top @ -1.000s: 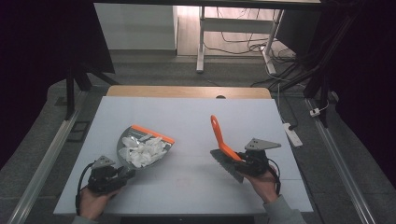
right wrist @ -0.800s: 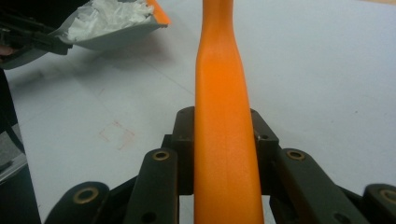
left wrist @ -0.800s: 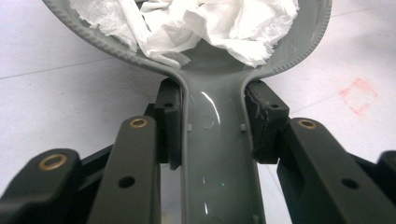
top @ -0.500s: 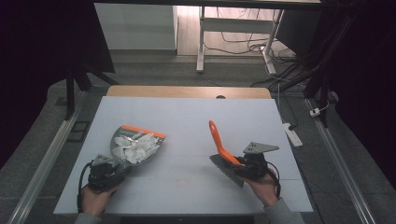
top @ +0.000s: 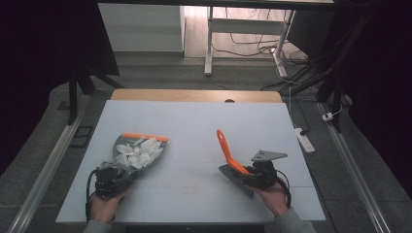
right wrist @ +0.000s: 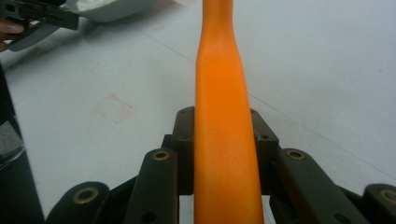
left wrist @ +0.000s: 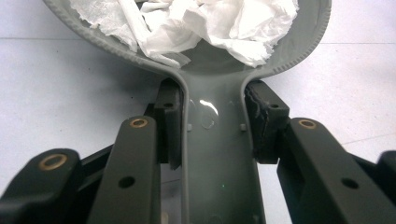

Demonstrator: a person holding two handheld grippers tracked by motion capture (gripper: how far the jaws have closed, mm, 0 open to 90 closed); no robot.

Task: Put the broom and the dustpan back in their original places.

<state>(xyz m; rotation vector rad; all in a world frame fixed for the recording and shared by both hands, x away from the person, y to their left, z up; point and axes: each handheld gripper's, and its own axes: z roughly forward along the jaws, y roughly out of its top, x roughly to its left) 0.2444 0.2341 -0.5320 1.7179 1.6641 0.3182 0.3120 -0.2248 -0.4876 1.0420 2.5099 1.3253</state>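
Crumpled white paper (top: 139, 153) is being carried in a grey plastic dustpan with an orange lip (top: 141, 138), gripped by its handle in the left gripper (left wrist: 212, 128). Right of the dustpan, across bare white tabletop (top: 194, 126), an orange-handled brush (top: 227, 150) is being clamped in the right gripper (right wrist: 223, 140).

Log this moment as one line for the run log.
left hand-held gripper: shut on dustpan handle | dustpan: holds crumpled paper | right hand-held gripper: shut on brush handle | table

A power strip (top: 304, 139), seemingly, beside the table (top: 194, 121).
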